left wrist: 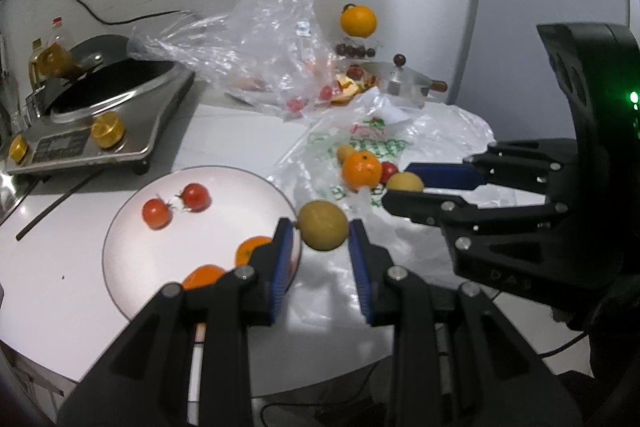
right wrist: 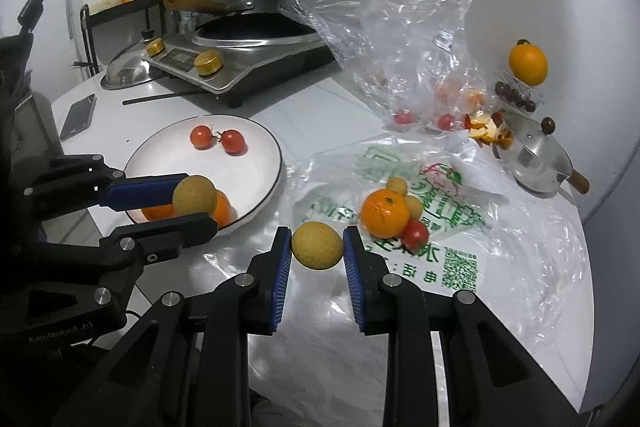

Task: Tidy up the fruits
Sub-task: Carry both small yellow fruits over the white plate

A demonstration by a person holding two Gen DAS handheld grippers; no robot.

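Both jaws pinch yellow fruits (left wrist: 323,225) (right wrist: 317,245), left's beside the plate (left wrist: 120,227).

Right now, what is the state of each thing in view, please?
Left tool: shut on a yellow-green fruit, near the plate rim.
Right tool: shut on another yellow-green fruit, above the printed bag.
White plate: holds two tomatoes, two oranges.
Printed bag: flat, fruit lying on it.
Clear bag: crumpled, open.

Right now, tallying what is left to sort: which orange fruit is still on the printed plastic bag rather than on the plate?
The single orange on the printed bag, touching a red tomato and small yellow fruits. The other two oranges already lie on the white plate.
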